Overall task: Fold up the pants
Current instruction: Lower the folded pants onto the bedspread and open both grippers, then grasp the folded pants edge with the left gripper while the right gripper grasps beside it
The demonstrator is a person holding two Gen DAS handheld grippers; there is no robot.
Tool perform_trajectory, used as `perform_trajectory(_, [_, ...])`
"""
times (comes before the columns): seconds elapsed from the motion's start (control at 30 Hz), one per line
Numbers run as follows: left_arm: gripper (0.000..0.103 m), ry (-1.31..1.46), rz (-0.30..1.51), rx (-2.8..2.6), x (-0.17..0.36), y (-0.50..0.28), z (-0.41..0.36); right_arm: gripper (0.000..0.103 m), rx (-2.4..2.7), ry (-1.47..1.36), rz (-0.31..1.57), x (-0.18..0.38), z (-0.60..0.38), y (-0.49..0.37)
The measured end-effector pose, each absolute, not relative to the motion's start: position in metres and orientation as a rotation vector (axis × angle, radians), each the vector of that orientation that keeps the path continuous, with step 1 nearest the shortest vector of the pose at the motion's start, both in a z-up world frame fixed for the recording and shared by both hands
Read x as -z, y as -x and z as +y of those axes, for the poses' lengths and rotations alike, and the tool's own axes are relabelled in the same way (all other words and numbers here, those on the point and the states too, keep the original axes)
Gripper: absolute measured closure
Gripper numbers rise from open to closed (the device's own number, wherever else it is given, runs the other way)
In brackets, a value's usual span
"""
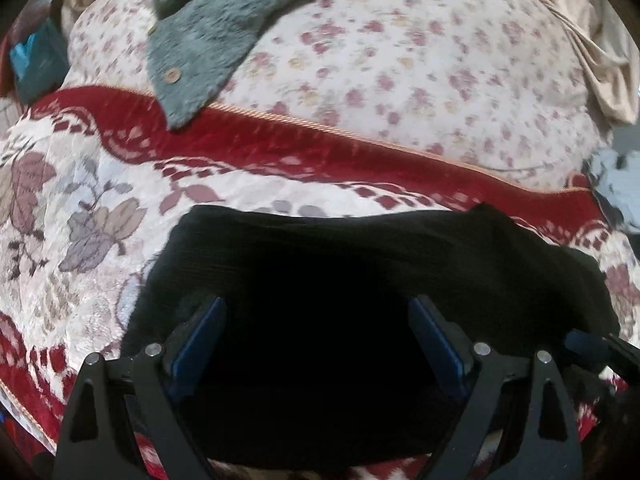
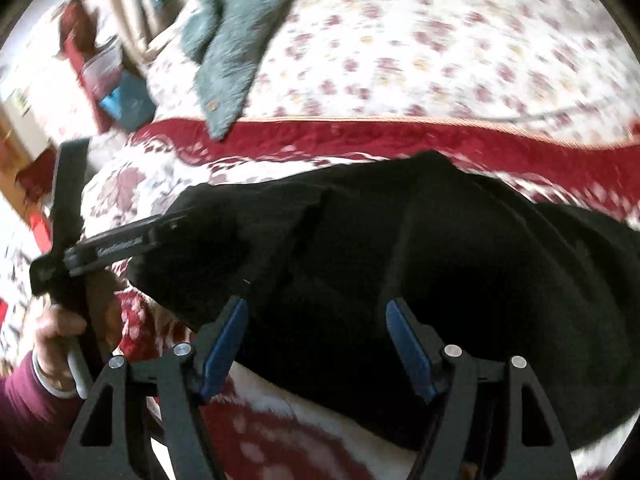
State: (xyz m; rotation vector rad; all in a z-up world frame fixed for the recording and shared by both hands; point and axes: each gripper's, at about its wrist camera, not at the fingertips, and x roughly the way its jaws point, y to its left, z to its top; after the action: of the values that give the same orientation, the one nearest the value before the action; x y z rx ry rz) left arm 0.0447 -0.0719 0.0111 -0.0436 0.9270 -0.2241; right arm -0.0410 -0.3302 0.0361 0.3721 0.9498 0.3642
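The black pants (image 1: 360,264) lie bunched in a folded heap on a red and white floral blanket (image 1: 80,208). My left gripper (image 1: 318,304) is open just above the near part of the pants, with nothing between its blue pads (image 1: 200,340). In the right wrist view the pants (image 2: 460,248) fill the middle. My right gripper (image 2: 316,308) is open over them and empty. The left gripper (image 2: 120,244) shows at the pants' left end, held by a hand in a maroon sleeve (image 2: 52,344).
A grey-green fleece garment (image 1: 208,40) lies farther back on a white flowered sheet (image 1: 420,64). A light blue cloth (image 1: 620,188) is at the right edge. Beige fabric (image 1: 600,40) lies at the far right. Red and blue items (image 2: 108,80) sit beside the bed.
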Motion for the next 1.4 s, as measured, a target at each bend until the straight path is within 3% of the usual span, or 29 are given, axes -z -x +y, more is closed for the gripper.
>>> perform_trajectory(0.13, [0.011,0.021,0.923,0.276,-0.014,-0.033,-0.094,0.025,-0.324,-0.525,0.936,-0.031,-0.361,0.057])
perform_trajectory(0.3, [0.011,-0.009,0.942,0.351,-0.012,-0.024,-0.121,0.014,-0.319,-0.774,0.874,-0.023,-0.396,0.081])
perform_trajectory(1.07, [0.011,-0.14,1.022,0.758,-0.003,0.029,-0.249,0.007,0.052,-1.149,0.794,0.033,-0.519,0.164])
perform_trajectory(1.4, [0.011,-0.264,0.989,0.82,0.004,0.039,-0.311,0.006,-0.007,-1.286,0.676,0.066,-0.543,0.109])
